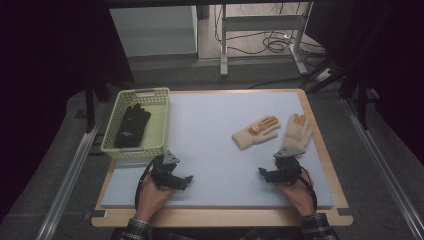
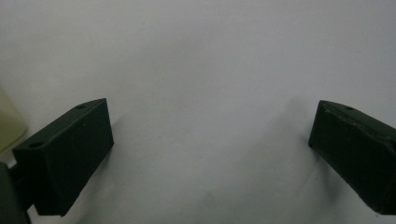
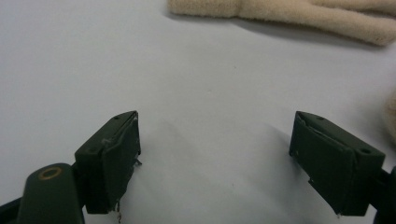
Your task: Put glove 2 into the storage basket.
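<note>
Both jaws spread wide and empty, the right gripper (image 1: 270,175) rests just short of a cream glove (image 1: 297,131), seemingly poised to reach forward and pinch it, while the left gripper (image 1: 176,179) waits beside the basket (image 1: 159,120).

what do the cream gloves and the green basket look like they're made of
Cream gloves: soft fuzzy knit or fleece, matte; the nap shows in the right gripper view. The orange patches could be grip material, hard to tell. Green basket: apparently moulded plastic, with lattice walls and a slight sheen.
</note>
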